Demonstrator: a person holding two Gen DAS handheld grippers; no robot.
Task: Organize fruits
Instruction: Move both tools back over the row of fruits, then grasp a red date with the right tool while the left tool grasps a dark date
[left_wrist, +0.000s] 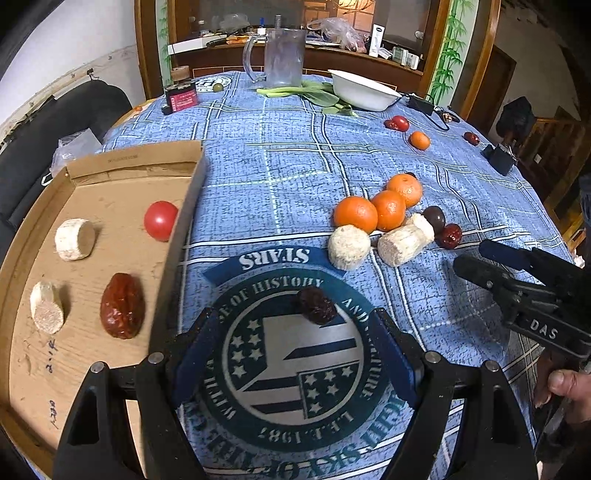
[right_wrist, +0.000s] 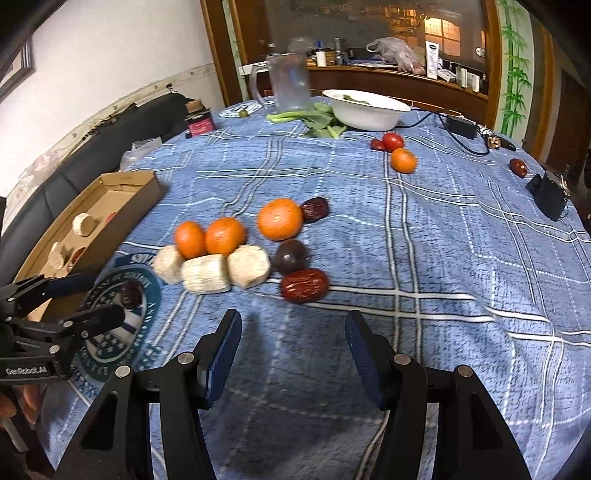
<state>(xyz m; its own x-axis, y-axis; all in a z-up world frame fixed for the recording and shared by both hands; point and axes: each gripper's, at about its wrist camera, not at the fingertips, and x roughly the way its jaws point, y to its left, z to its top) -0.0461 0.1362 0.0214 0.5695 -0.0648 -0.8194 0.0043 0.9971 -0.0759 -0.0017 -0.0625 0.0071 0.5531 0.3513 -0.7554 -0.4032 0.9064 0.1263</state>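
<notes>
Fruits: four pieces already in the box (left_wrist: 110, 173) at left, namely a tomato (left_wrist: 160, 220), a red date (left_wrist: 122, 305) and two pale cut cylinders (left_wrist: 75, 239), laid apart in rough rows. Most still out on the cloth (right_wrist: 443, 258).

Left to sort: a dark date (left_wrist: 317, 305) on the printed emblem, near; a cluster at mid-table of three oranges (right_wrist: 279, 218), three fibrous cylinders (right_wrist: 205, 273), a dark round fruit (right_wrist: 291, 255) and wrinkled dates (right_wrist: 304, 285); far right, another tomato, an orange and stray dates. Judged well under half done.

Textures: oranges smooth, dimpled; dates glossy, creased; cylinders chalky, rough-ended; box plain cardboard, low-walled; cloth blue woven plaid.

Left gripper (left_wrist: 295, 341) jaws wide, empty, straddling the dark date without touching. Right gripper (right_wrist: 293, 354) about half open, empty, short of the cluster.
</notes>
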